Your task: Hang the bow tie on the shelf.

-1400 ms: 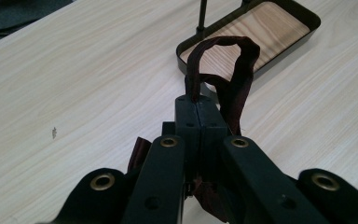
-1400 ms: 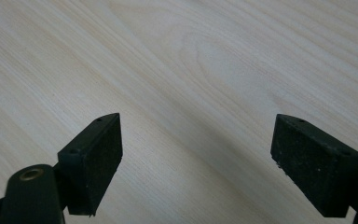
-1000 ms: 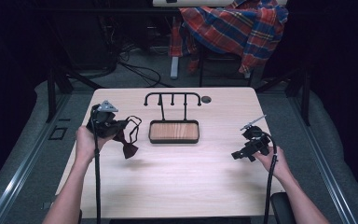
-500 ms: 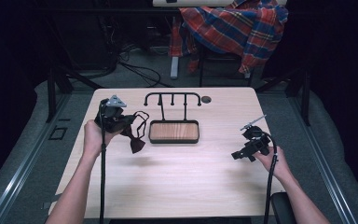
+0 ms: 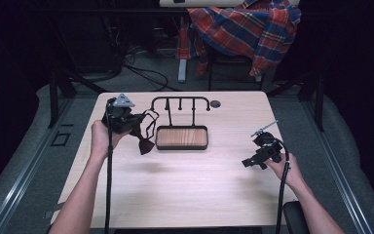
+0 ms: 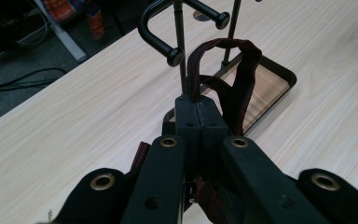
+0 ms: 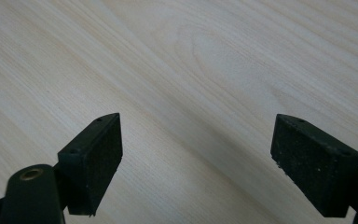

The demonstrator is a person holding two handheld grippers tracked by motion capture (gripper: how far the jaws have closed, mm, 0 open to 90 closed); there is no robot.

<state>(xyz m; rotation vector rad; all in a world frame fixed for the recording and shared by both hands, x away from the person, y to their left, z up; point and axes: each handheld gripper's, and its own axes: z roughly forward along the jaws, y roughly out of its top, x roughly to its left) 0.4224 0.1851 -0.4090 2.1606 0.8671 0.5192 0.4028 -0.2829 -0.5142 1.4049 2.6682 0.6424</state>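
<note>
While pinched, dark red strap loops — limp.

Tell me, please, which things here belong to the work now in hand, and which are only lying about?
In the work:
- left gripper, jaws shut on the dark red strap
- black hook rack with its wooden tray, just ahead of the strap

Likely lying about:
- right gripper, jaws open over bare table
- plaid cloth behind the table
- floor cables
</note>
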